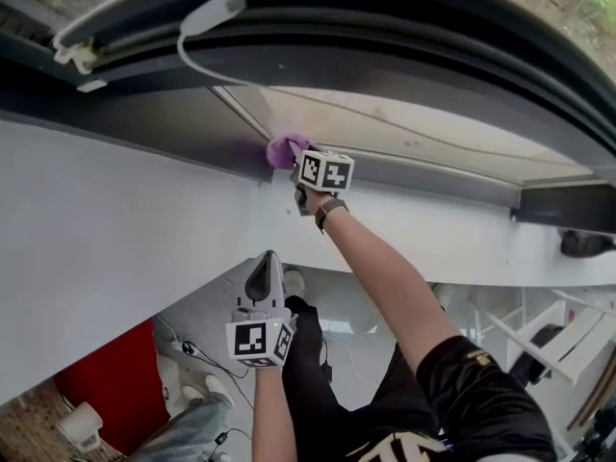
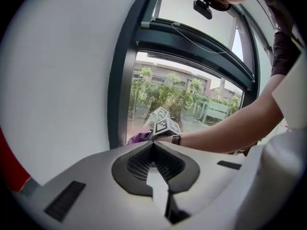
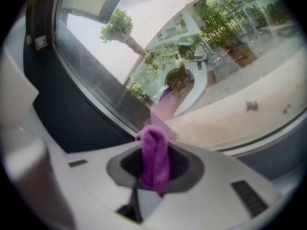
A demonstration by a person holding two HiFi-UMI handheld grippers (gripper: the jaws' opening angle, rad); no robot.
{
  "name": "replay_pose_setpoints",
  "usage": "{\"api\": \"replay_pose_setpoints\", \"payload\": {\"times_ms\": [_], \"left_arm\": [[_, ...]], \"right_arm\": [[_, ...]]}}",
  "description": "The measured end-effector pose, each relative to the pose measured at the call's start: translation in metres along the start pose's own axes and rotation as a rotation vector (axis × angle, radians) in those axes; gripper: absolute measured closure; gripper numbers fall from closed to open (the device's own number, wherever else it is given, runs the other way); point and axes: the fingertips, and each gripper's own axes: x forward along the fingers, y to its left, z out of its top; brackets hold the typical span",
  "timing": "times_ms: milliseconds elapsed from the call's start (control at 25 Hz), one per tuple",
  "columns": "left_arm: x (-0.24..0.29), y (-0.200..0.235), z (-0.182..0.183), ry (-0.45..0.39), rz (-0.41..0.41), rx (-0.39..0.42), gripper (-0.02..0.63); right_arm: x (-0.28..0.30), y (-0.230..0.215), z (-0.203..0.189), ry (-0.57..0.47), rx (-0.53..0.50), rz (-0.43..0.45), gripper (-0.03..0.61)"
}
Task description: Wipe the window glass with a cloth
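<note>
Purple cloth point(image 3: 154, 157), dark window frame point(image 2: 121, 95)

A dark window frame point(image 2: 122, 80) is seen ahead of the jaws of the left gripper point(image 2: 153, 145), slightly to their left. A white wall point(image 2: 62, 80) is seen further left. Trees point(image 2: 168, 97) and a building point(image 2: 165, 74) are seen far beyond them. A white cable point(image 1: 212, 14) is seen above and left of the jaws of the right gripper point(image 1: 289, 152). A red object point(image 1: 117, 381) is seen left of the left jaws, lower down.

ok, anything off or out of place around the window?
Only a white cable hanging loose across the dark window frame. Otherwise normal: right gripper clamps the purple cloth at the glass corner; left gripper shut, empty.
</note>
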Motion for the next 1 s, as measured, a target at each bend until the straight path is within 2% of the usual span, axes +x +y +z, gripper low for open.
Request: {"api": "replay_pose_setpoints", "payload": {"times_ms": [120, 280, 360, 520, 640, 720, 800, 920, 1000], "left_arm": [[0.018, -0.046, -0.004, 0.002, -0.054, -0.034, 0.604], [0.061, -0.146, -0.012, 0.002, -0.206, -0.06, 0.604], [0.077, -0.195, -0.018, 0.006, -0.263, -0.06, 0.604], [0.099, -0.31, -0.028, 0.023, -0.418, -0.021, 0.604], [0.112, -0.366, -0.04, 0.041, -0.483, 0.012, 0.604], [0.116, -0.383, -0.049, 0.052, -0.486, 0.012, 0.604], [0.115, -0.39, -0.053, 0.062, -0.473, 0.01, 0.604], [0.113, -0.384, -0.044, 0.058, -0.428, 0.028, 0.604], [0.109, -0.378, -0.022, 0.033, -0.381, 0.037, 0.604]], "right_arm": [[-0.057, -0.06, 0.011, 0.008, 0.005, -0.059, 0.492], [-0.165, -0.185, 0.036, -0.029, 0.038, -0.207, 0.492], [-0.226, -0.253, 0.04, -0.089, 0.125, -0.305, 0.492], [-0.373, -0.404, 0.066, -0.294, 0.368, -0.517, 0.492], [-0.45, -0.476, 0.088, -0.418, 0.442, -0.611, 0.492], [-0.474, -0.497, 0.096, -0.449, 0.449, -0.63, 0.492], [-0.482, -0.497, 0.097, -0.445, 0.455, -0.609, 0.492], [-0.48, -0.467, 0.097, -0.441, 0.547, -0.538, 0.492], [-0.481, -0.429, 0.11, -0.424, 0.555, -0.481, 0.492]]}}
